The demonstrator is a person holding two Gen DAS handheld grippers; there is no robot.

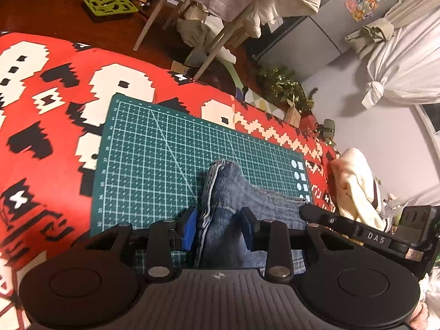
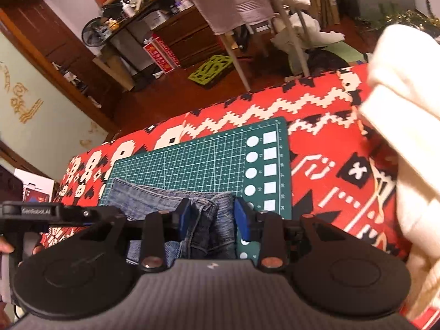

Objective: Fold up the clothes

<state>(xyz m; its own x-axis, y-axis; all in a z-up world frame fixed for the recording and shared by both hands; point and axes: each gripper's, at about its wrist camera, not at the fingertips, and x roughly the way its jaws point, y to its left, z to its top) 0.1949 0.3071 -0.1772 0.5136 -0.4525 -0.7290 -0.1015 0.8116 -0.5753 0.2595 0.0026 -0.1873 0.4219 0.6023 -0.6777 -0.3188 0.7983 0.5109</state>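
Jaws of the left gripper [image 1: 220, 227] parted narrowly around a bunched fold of blue denim jeans [image 1: 233, 192], blue pads [image 1: 189, 231] standing either side of the cloth at lower centre of the left wrist view; whether pressing or only flanking, cannot tell. Jaws of the right gripper [image 2: 213, 217] likewise set narrowly about a gathered seam of the same jeans [image 2: 165, 198], pads close on both sides, grip not clear.

Jeans lying on a green cutting mat [image 1: 154, 151], toward its near edge in both views, a stitched hem rising at centre of the left view. Mat resting on a red, white and black patterned cloth [image 1: 55, 126] covering the desk. Cream knitted garment [image 1: 354, 187] heaped at right edge of the left view, off the mat; same cream garment [image 2: 404, 137] large and blurred at right of the right view. Fingers of a hand [image 2: 7, 247] showing at left edge of the right view, by the other gripper's body. Lime green perforated mat [image 2: 211, 68] on the wooden floor, upper centre.
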